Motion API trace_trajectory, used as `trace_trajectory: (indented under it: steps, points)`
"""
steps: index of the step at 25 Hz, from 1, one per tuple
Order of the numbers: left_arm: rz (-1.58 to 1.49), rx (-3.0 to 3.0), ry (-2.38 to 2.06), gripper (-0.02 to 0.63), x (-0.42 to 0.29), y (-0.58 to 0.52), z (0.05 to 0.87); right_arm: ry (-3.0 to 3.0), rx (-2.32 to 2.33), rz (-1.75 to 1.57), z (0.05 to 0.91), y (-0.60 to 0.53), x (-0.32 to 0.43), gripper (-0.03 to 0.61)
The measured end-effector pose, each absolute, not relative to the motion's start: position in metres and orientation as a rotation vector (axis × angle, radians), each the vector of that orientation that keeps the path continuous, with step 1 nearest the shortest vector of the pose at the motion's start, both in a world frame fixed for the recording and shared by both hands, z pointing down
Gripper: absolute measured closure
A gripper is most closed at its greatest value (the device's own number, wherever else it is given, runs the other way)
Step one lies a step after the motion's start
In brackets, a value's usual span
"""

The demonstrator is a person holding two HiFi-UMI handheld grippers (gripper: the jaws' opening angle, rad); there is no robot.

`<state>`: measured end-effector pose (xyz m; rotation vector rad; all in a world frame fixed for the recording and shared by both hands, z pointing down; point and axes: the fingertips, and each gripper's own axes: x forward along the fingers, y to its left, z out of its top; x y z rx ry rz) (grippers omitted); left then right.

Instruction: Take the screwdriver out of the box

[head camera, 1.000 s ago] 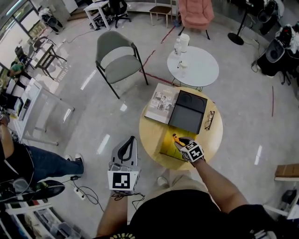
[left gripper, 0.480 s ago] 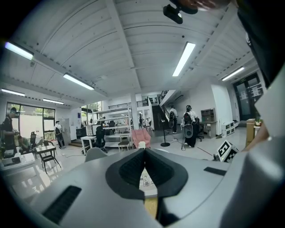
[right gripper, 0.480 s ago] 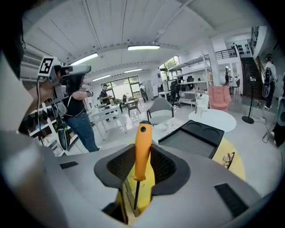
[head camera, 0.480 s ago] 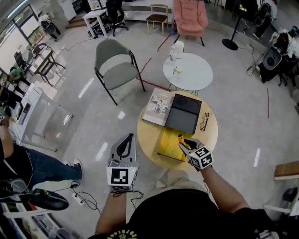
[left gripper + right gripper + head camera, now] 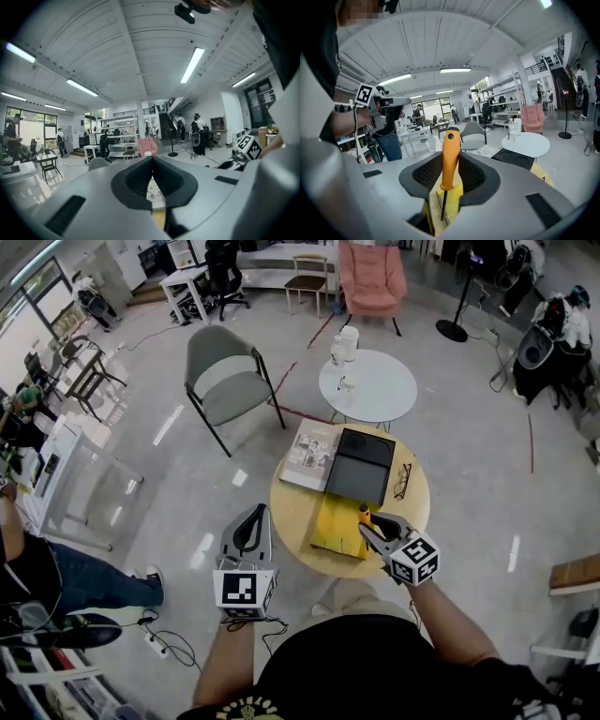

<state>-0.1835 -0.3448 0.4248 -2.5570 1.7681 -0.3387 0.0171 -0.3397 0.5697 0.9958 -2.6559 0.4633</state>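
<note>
A person stands over a round wooden table holding a gripper in each hand. The right gripper pinches an orange-handled screwdriver by the middle of its handle. The handle stands upright between the pads, and the thin metal shaft points down at the open yellow box just below. Whether the tip is clear of the box rim cannot be told. The tool looks light and stiff. Its smooth plastic handle could swivel or slip in a loose pinch, so the thick mid-handle seems the soundest hold. The left gripper hangs beside the table, jaws pressed together on nothing.
</note>
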Motion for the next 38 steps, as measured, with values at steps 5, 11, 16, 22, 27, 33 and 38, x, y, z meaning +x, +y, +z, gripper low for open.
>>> trace_trajectory:
  steps: [5, 11, 16, 22, 27, 33, 38]
  points:
    - [-0.326, -2.561, 1.764, 0.6, -0.178, -0.339, 0.423, -2.735, 1.003, 0.396, 0.53, -0.331, 0.018, 0.456]
    - [-0.305, -2.558, 1.76, 0.6, -0.178, -0.336, 0.417, -2.785, 1.031, 0.307, 0.489, -0.33, 0.017, 0.456]
    - [-0.289, -2.553, 1.757, 0.6, -0.177, -0.332, 0.414, -2.819, 1.043, 0.237, 0.464, -0.33, 0.022, 0.456]
    - [-0.27, -2.553, 1.752, 0.6, -0.176, -0.329, 0.409, -2.87, 1.047, 0.176, 0.429, -0.328, 0.022, 0.456]
    - [-0.259, -2.555, 1.75, 0.6, -0.176, -0.321, 0.407, -2.909, 1.058, 0.159, 0.407, -0.324, 0.025, 0.456]
    - [-0.244, -2.551, 1.747, 0.6, -0.178, -0.315, 0.4, -2.937, 1.065, 0.122, 0.383, -0.319, 0.026, 0.456]
    - [-0.235, -2.547, 1.738, 0.6, -0.178, -0.309, 0.397, -2.94, 1.048, 0.077, 0.37, -0.311, 0.023, 0.456]
